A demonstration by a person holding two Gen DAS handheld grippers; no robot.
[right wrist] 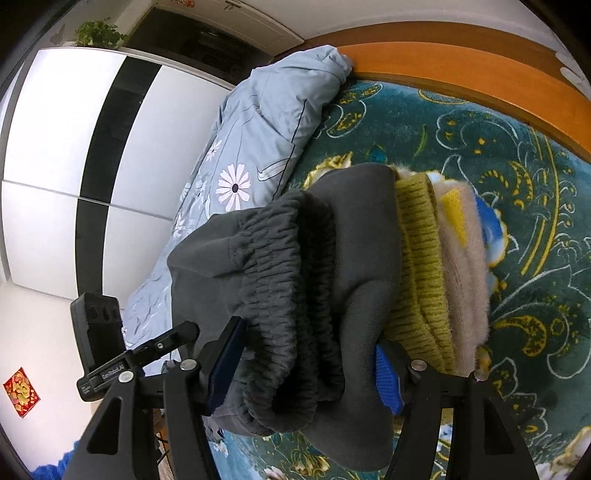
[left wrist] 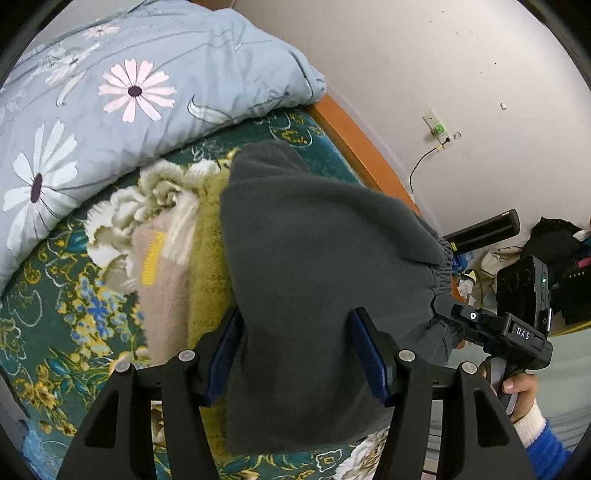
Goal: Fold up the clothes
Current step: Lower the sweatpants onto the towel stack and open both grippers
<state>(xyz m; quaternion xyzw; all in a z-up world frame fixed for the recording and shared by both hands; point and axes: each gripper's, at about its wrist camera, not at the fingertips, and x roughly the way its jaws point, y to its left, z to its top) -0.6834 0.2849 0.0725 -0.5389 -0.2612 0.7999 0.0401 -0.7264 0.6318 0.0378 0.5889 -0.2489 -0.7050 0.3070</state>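
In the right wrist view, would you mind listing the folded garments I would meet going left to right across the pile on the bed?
Dark grey sweatpants → olive-green knit → beige fluffy garment with a yellow patch → blue and white piece at the far right edge.

Both wrist cameras closely overlook grey trousers (left wrist: 314, 277).

A dark green bedspread with yellow and white flower patterns (left wrist: 55, 295) covers the bed, and a pale blue quilt printed with pink-white daisies (left wrist: 110, 92) lies bunched across its far part. An orange wooden bed frame (right wrist: 461, 70) runs along the edge by the white wall (left wrist: 461, 74), where a white socket with a green plug (left wrist: 437, 129) trails a thin black cable. A glossy white wardrobe with black stripes (right wrist: 74, 147) stands beyond, a leafy green plant (right wrist: 98, 35) on top.
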